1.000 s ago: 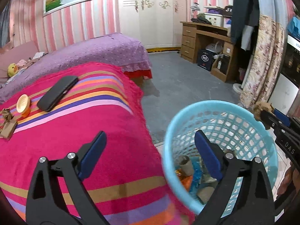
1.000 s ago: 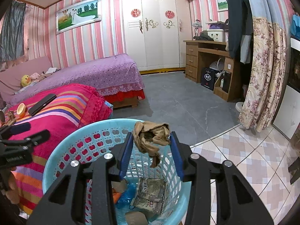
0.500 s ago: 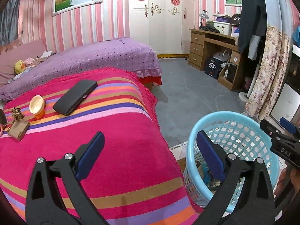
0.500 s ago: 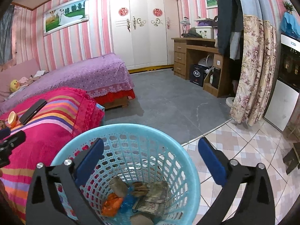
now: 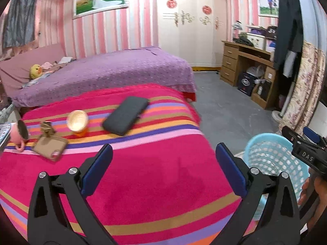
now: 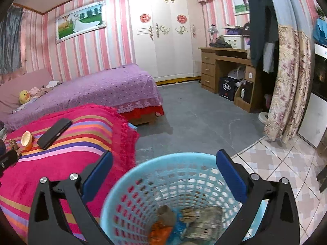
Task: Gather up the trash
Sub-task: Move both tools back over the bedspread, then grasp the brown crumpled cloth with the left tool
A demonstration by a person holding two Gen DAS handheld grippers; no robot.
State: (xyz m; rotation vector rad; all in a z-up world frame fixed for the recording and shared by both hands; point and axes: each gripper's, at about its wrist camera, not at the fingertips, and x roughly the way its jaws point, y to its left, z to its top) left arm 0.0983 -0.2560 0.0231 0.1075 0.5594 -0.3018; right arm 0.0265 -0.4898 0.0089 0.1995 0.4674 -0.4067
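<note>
In the left wrist view we hold the left gripper (image 5: 163, 169) over the striped blanket (image 5: 155, 183), its jaws spread wide with nothing between them. Beyond the jaws on that blanket lie a black phone (image 5: 125, 117), a small cream-and-orange cup (image 5: 77, 122), and a tan phone case (image 5: 50, 146) with a crumpled brown scrap (image 5: 46, 127) touching its far end; a pink mug (image 5: 19, 133) sits at the blanket's left edge. The blue basket (image 5: 271, 159) stands on the floor just off the blanket's right side, with the right gripper above its rim. In the right wrist view the right gripper (image 6: 163, 175) hangs over the basket (image 6: 130, 192), jaws fully apart and empty after having just sprung open, and the collected trash (image 6: 184, 222) rests at the basket's bottom: brown wads, an orange wrapper, blue plastic, a flattened packet. We judge the brown scrap the likeliest next pick. The risk is that it lies against the case and near the cup, so wide jaws could close on the case too or tip the cup. The blanket is soft and may bunch into the grip.
</note>
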